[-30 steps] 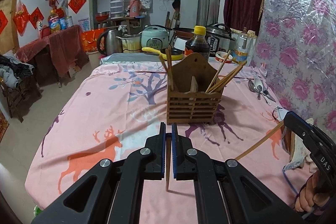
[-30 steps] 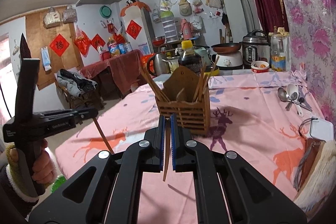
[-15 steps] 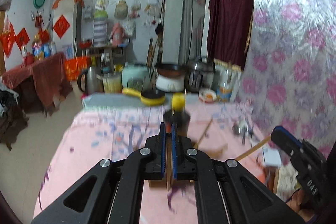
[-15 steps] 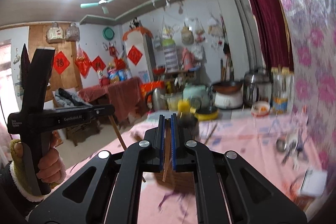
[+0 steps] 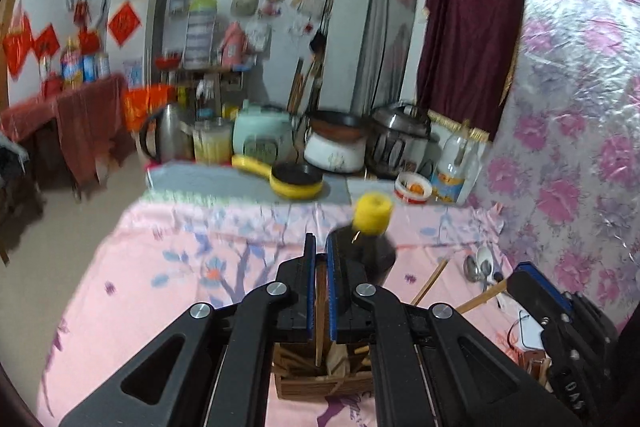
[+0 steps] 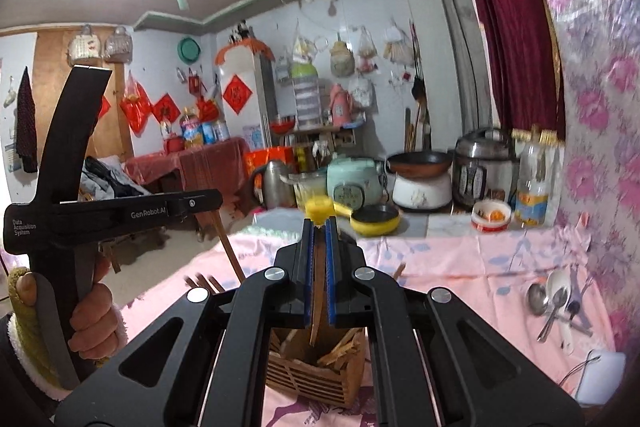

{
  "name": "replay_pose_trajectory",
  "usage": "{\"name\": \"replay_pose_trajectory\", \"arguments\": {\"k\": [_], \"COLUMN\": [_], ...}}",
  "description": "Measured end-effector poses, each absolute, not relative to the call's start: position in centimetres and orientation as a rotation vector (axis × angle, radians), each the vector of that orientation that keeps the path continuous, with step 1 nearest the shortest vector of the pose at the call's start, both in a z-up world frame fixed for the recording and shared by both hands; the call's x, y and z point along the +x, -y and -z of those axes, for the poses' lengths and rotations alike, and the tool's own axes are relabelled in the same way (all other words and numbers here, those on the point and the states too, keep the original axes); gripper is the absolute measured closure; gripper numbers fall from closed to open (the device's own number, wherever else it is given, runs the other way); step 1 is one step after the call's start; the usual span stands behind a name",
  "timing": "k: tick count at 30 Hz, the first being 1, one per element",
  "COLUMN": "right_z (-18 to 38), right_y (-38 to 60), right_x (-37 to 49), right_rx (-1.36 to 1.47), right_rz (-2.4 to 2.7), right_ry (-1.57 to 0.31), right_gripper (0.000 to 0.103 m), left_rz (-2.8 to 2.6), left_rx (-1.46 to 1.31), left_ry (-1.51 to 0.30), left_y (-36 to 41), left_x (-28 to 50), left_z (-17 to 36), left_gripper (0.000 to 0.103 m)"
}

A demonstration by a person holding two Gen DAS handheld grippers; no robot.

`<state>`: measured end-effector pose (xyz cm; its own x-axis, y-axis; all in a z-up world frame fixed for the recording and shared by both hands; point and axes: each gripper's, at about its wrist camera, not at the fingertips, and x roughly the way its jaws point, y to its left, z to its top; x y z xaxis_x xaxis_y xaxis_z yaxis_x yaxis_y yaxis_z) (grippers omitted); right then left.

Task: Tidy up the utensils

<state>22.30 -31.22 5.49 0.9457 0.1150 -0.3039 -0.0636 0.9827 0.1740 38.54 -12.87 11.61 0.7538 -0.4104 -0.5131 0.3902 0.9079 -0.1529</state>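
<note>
A wooden slatted utensil holder point(image 5: 320, 379) point(image 6: 316, 375) with several chopsticks in it stands on the pink tablecloth, right below both grippers. My left gripper point(image 5: 319, 291) is shut on a wooden chopstick point(image 5: 320, 323) that hangs over the holder's opening. My right gripper point(image 6: 319, 275) is shut on another wooden chopstick point(image 6: 317, 307), its lower end over the holder. The right gripper also shows at the right in the left wrist view point(image 5: 560, 319), and the left gripper at the left in the right wrist view point(image 6: 120, 215).
A dark bottle with a yellow cap point(image 5: 372, 223) stands just behind the holder. Metal spoons point(image 6: 556, 299) lie at the table's right edge by the floral wall. A yellow pan point(image 5: 296, 181), cookers and a kettle crowd the far end. A white device point(image 6: 600, 371) lies right.
Both grippers have risen and moved forward, from in front of the holder to above it, each still carrying its chopstick. The view now looks down into the holder.
</note>
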Motion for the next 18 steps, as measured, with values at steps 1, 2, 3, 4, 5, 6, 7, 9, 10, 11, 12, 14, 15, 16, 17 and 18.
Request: {"name": "replay_pose_trajectory", "arguments": {"k": [1, 2, 3, 4, 5, 6, 7, 9, 10, 11, 12, 14, 15, 16, 17, 18], "right_z": [-4.6, -4.1, -3.7, -3.6, -3.8, -4.1, -4.5, -5.1, -5.5, -5.7, -6.0, -6.3, -6.5, -6.7, -6.9, -7.0], "right_y": [31.2, 31.2, 31.5, 31.6, 31.7, 31.9, 32.0, 32.0, 32.1, 32.1, 32.2, 32.3, 32.3, 32.3, 32.2, 32.2], "right_x": [23.2, 23.4, 23.6, 23.5, 23.3, 22.8, 22.4, 21.6, 21.2, 20.8, 20.4, 19.6, 18.9, 18.4, 17.8, 17.3], "right_rx": [0.165, 0.177, 0.197, 0.206, 0.207, 0.204, 0.203, 0.203, 0.204, 0.206, 0.212, 0.222, 0.224, 0.223, 0.221, 0.219], "right_rz": [-0.089, -0.078, -0.074, -0.079, -0.072, -0.057, -0.051, -0.043, -0.036, -0.030, -0.026, -0.018, -0.010, -0.001, 0.008, 0.014], "right_ry": [-0.362, -0.375, -0.388, -0.389, -0.380, -0.362, -0.349, -0.327, -0.317, -0.309, -0.303, -0.294, -0.287, -0.280, -0.271, -0.264], "right_gripper": [0.096, 0.092, 0.090, 0.090, 0.090, 0.087, 0.086, 0.085, 0.085, 0.083, 0.080, 0.075, 0.073, 0.072, 0.068, 0.062], "left_rz": [0.425, 0.416, 0.406, 0.395, 0.382, 0.371, 0.360, 0.338, 0.327, 0.308, 0.293, 0.260, 0.247, 0.236, 0.222, 0.194], "left_rx": [-0.044, -0.049, -0.055, -0.052, -0.038, -0.029, -0.027, -0.028, -0.027, -0.022, -0.018, -0.016, -0.018, -0.018, -0.014, -0.004], "left_ry": [-0.592, -0.611, -0.618, -0.614, -0.605, -0.598, -0.592, -0.574, -0.562, -0.549, -0.539, -0.522, -0.514, -0.507, -0.498, -0.481], "left_y": [12.6, 12.4, 11.9, 11.6, 11.4, 11.1, 10.9, 10.0, 9.6, 9.2, 8.8, 8.1, 7.6, 7.2, 6.8, 6.4], "left_x": [38.9, 39.2, 39.3, 39.1, 38.8, 38.5, 38.3, 37.5, 37.1, 36.6, 36.3, 35.5, 35.0, 34.4, 33.9, 33.0], "left_z": [-10.7, -10.0, -9.4, -9.1, -9.0, -9.0, -9.0, -9.4, -9.6, -9.8, -10.0, -10.4, -10.6, -10.8, -11.0, -11.2], "left_gripper": [0.086, 0.068, 0.060, 0.060, 0.060, 0.056, 0.052, 0.038, 0.037, 0.033, 0.030, 0.024, 0.021, 0.020, 0.018, 0.016]}}
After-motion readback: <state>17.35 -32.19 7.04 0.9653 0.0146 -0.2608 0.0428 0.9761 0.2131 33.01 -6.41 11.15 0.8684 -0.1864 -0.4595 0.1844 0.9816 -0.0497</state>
